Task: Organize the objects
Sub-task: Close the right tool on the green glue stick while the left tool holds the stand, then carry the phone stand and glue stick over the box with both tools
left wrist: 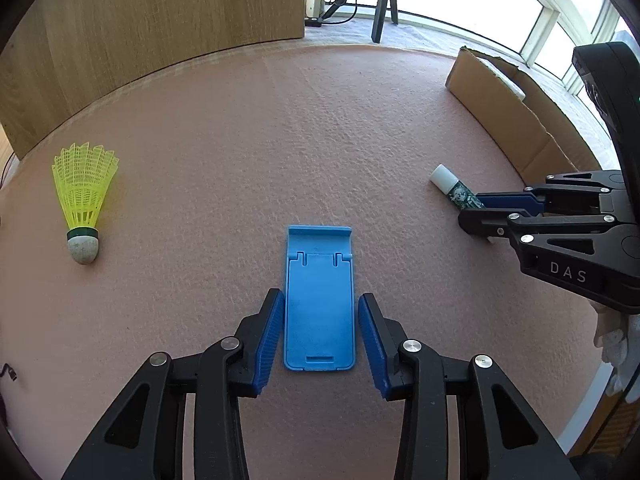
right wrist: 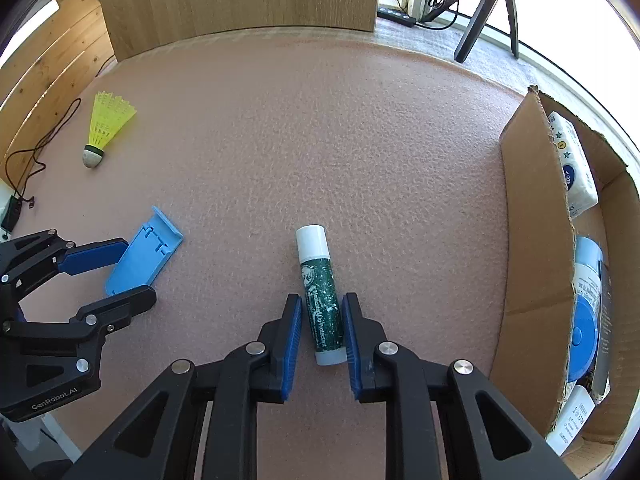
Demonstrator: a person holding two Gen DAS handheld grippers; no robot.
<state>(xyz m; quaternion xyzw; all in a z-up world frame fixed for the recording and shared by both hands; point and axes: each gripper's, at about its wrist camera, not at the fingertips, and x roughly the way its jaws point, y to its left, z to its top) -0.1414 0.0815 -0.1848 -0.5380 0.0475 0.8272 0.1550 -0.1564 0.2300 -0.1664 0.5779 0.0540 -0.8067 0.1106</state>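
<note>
A blue phone stand (left wrist: 319, 300) lies flat on the pink felt mat, and my left gripper (left wrist: 320, 306) is open around its near half with a small gap on each side. It also shows in the right wrist view (right wrist: 142, 258). A green lip balm tube with a white cap (right wrist: 320, 296) lies on the mat. My right gripper (right wrist: 321, 306) is open around its lower half, pads close beside it. The tube (left wrist: 450, 186) and right gripper (left wrist: 476, 210) show at the right of the left wrist view. A yellow shuttlecock (left wrist: 82, 204) lies at the far left.
An open cardboard box (right wrist: 532, 240) with a tissue pack and several other items stands at the mat's right edge. A wooden panel (left wrist: 160, 32) rises behind the mat. A black tripod (right wrist: 488, 4) and cables stand by the window. A black cable (right wrist: 36, 148) lies at the left.
</note>
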